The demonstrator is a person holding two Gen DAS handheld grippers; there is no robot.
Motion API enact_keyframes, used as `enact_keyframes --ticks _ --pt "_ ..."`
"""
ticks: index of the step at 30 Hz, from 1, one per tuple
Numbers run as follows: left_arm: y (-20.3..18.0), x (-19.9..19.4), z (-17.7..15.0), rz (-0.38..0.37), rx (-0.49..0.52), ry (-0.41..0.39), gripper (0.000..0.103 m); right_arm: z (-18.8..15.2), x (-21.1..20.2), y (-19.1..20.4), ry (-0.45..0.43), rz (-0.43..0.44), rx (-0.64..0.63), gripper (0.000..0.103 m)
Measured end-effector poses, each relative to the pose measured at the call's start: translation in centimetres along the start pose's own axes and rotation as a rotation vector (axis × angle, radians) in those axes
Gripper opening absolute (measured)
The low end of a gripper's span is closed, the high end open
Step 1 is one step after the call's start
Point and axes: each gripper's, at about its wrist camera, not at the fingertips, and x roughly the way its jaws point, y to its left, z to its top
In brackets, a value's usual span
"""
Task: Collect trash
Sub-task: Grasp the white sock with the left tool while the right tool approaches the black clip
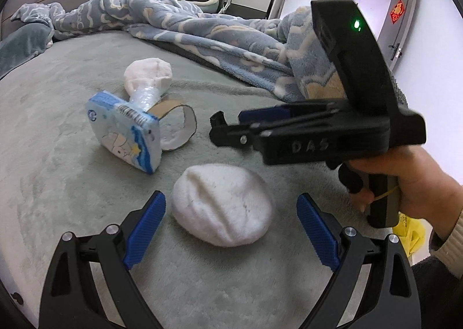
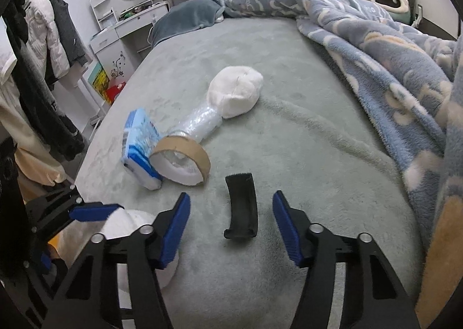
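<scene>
My left gripper [image 1: 231, 230] gapes around the fluffy white ball [image 1: 222, 204]; my black right gripper [image 2: 231, 230], lettered "DAS", straddles a curved black plastic piece [image 2: 241, 206], untouched.

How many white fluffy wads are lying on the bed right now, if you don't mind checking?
2. One white wad lies between the left gripper's open fingers; the other wad lies farther up the bed, against the bubble-wrap roll. More may hide under the blanket.
</scene>
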Motion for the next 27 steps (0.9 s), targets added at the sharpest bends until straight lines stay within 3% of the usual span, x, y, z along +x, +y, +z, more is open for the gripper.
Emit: enact_keyframes --ticks 6,11,17,27 --pt "0.1 0.7 0.5 -0.013 -0.006 0.001 0.085 0.4 0.6 0.2 0.001 -0.017 -0.031 0.049" --pt "0.9 1.1 0.9 -0.029 -0.033 0.008 0.066 1.0 1.5 0.3 0.014 -0.032 -0.058 0.043" --pt "1.3 0.9 1.1 -0.053 -0.036 0.014 0.054 1.0 2.1 0.2 0.042 -0.052 -0.068 0.034" --pt "1.9 -1.1 1.1 -0.019 -0.060 -0.014 0.050 0.9 1.9 0.4 0.050 -0.085 -0.052 0.020"
